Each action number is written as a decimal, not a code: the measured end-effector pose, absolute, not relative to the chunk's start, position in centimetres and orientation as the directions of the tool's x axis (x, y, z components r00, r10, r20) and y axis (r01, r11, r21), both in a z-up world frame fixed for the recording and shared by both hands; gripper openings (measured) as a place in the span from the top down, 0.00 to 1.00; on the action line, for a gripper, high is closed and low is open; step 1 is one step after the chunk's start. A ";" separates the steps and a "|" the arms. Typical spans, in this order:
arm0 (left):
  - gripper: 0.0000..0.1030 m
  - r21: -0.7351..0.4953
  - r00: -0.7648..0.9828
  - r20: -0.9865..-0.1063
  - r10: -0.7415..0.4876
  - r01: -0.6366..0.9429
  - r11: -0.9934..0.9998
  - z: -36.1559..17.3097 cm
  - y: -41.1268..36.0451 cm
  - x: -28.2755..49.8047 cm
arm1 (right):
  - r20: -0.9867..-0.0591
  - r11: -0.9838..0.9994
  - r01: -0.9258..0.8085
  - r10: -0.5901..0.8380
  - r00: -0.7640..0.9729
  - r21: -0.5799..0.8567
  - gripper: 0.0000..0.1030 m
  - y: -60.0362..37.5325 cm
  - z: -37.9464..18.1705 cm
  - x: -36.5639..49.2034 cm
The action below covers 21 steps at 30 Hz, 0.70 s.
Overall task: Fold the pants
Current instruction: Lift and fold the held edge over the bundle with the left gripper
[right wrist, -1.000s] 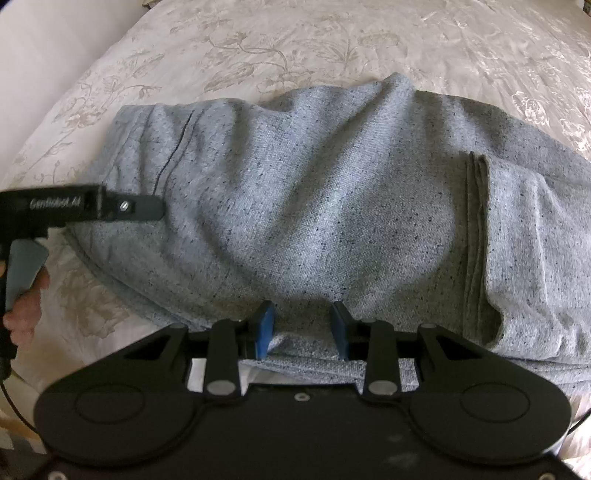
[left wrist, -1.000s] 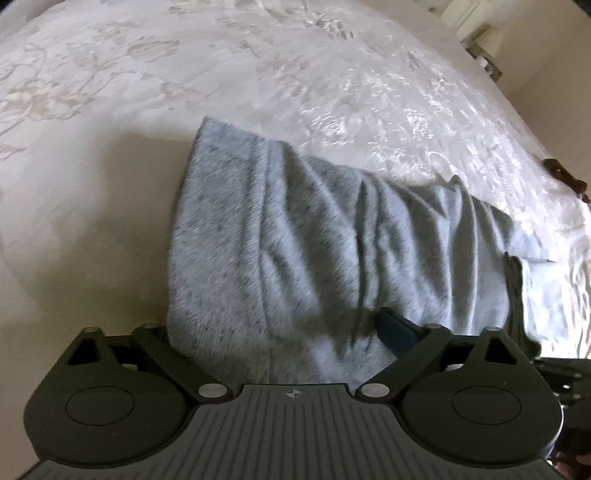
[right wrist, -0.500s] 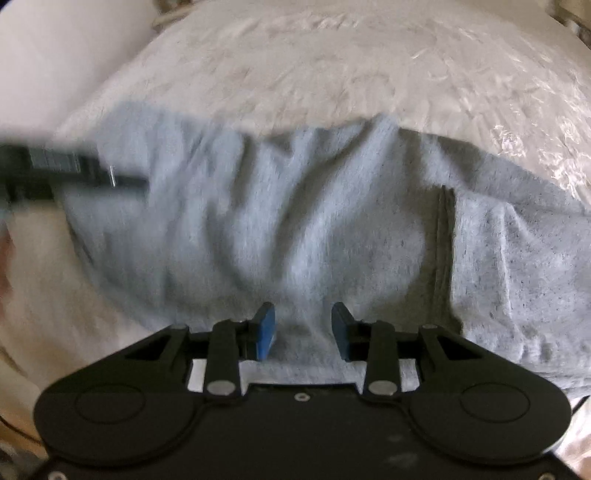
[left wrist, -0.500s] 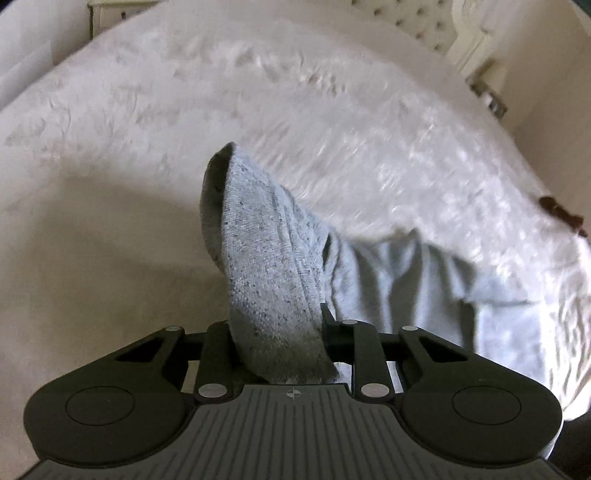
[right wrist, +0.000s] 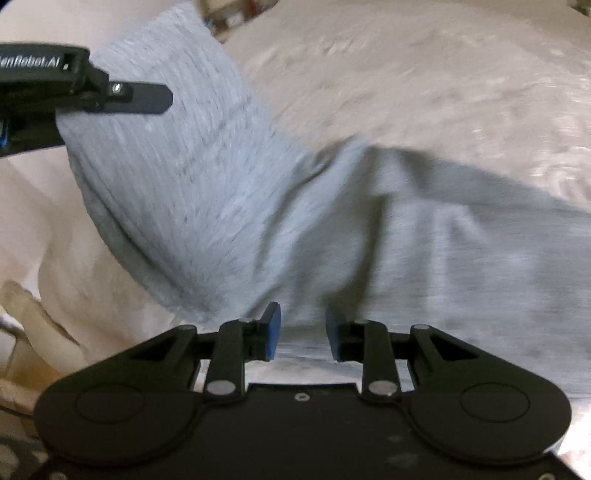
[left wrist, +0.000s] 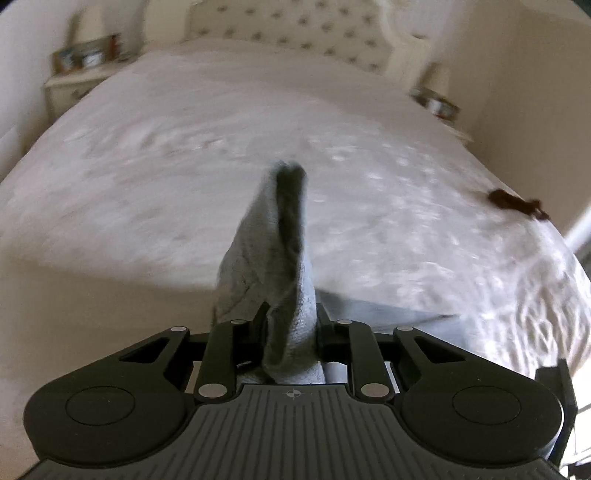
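The grey marl pants [right wrist: 424,229] lie on a white bed. My left gripper [left wrist: 290,332] is shut on one end of the pants [left wrist: 280,258] and holds it lifted well above the bed. That raised end [right wrist: 177,147] stands up at the left of the right wrist view, with the left gripper [right wrist: 110,92] above it. My right gripper [right wrist: 303,336] sits low at the near edge of the pants, its blue pads [right wrist: 271,334] apart with cloth between them; I cannot tell if they pinch it.
The white embroidered bedspread [left wrist: 147,177] covers the bed, with a tufted headboard [left wrist: 295,33] at the far end. Nightstands [left wrist: 74,74] stand at both sides of the headboard. A small dark brown object [left wrist: 513,203] lies near the bed's right edge.
My left gripper has shut on the end of the pants and lifted it high off the bed, tilting up toward the headboard. My right gripper has stayed at the near edge.
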State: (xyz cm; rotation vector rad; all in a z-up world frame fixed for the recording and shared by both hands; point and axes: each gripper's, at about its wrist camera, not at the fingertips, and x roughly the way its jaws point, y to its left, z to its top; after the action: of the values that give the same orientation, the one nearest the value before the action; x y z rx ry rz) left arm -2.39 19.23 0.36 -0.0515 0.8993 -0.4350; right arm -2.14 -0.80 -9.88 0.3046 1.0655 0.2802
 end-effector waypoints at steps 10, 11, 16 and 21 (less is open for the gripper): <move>0.84 -0.254 0.417 -0.784 -0.461 0.462 0.850 -6.7 3.5 -4.0 | -0.861 0.943 0.104 0.238 0.450 0.316 0.70 -15.2 -11.6 -4.6; 0.84 -0.248 0.418 -0.785 -0.457 0.463 0.851 -6.6 3.1 -4.4 | -0.863 0.944 0.112 0.231 0.448 0.311 0.69 -16.1 -11.6 -4.7; 0.84 -0.133 0.458 -0.817 -0.351 0.444 0.886 -6.2 3.9 -5.3 | -0.845 0.928 0.141 0.242 0.477 0.345 0.58 -19.2 -11.1 -4.5; 0.84 -0.046 0.449 -0.872 -0.194 0.319 0.947 -7.7 8.0 -4.9 | -0.815 0.901 0.107 0.324 0.481 0.421 0.46 -19.0 -11.2 -1.9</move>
State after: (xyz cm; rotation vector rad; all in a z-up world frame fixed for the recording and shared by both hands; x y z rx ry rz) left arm -4.92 8.04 -7.75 0.1310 1.0593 -0.3184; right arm -1.89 -18.97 -11.21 0.4516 1.0705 0.1380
